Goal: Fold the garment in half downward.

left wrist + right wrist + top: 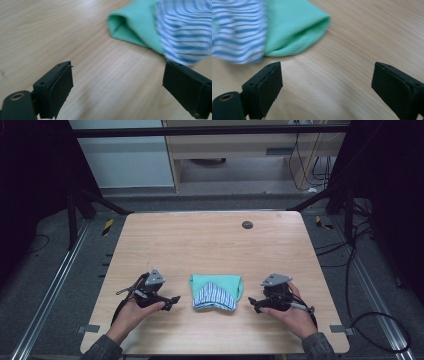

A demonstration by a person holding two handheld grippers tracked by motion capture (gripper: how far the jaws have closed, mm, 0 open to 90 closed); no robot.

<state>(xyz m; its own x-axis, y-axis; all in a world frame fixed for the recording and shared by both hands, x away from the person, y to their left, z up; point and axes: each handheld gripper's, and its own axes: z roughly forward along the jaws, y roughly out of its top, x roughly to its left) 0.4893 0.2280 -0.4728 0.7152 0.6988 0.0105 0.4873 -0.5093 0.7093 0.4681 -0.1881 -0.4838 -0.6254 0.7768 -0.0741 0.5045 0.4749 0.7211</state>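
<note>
my left claw (172,299) sits in my left hand (131,312) over the wooden table (210,240), its jaws spread wide with nothing between them but bare wood. in the left gripper view the folded cloth (160,27) lies ahead of my jaws and off toward the right one, close to it but not touching; the green layer opens in a fold toward me, and the blue-and-white striped layer lies over it on the far side.

my right claw (252,302), held in my right hand (290,312), is just as wide apart and holds nothing. in the right gripper view the cloth (269,27) is ahead and off toward my left jaw, striped part outermost, green fold nearer the middle, a strip of bare table between it and the jaw.

from the high view the cloth (216,291) rests between my two claws, near each, both pointing inward at it. a small dark round spot (247,224) sits on the table well beyond them.
</note>
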